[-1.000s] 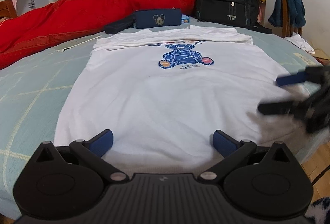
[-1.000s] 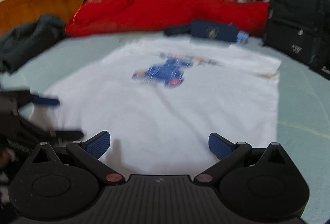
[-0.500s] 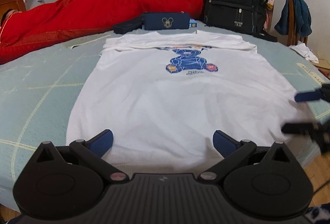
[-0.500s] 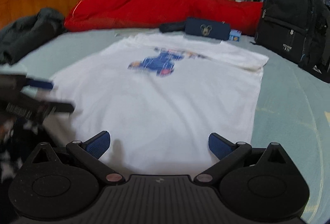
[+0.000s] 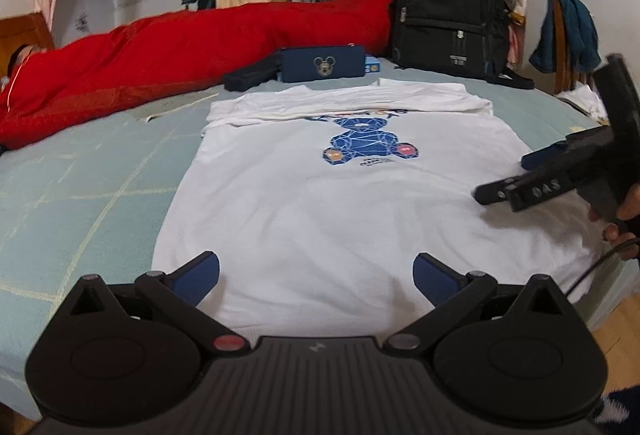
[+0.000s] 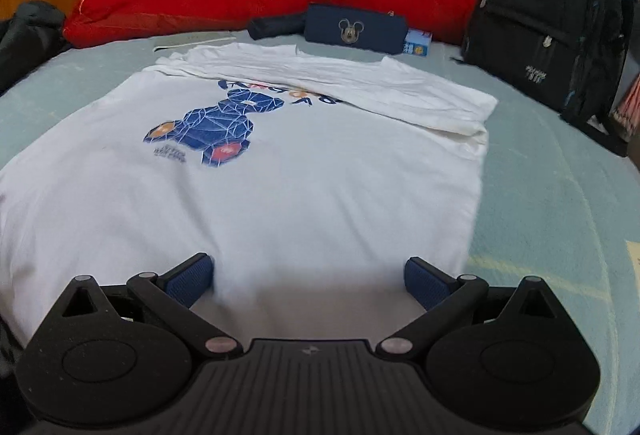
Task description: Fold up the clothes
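A white T-shirt with a blue bear print lies flat on the pale green bed, its top part folded over across the far end. My left gripper hovers open over the shirt's near hem, nothing between its blue pads. My right gripper is open too, above the hem near the shirt's right side. In the left wrist view the right gripper appears at the right edge, held by a hand, over the shirt's right border.
A red quilt runs along the far side of the bed. A navy pouch, a black case and a black backpack sit behind the shirt. A chair with a blue garment stands right; the bed's edge and wooden floor lie near right.
The right gripper has moved forward over the shirt's right side, and the left one no longer shows in its view. The left gripper's view rose slightly. Both stayed open.
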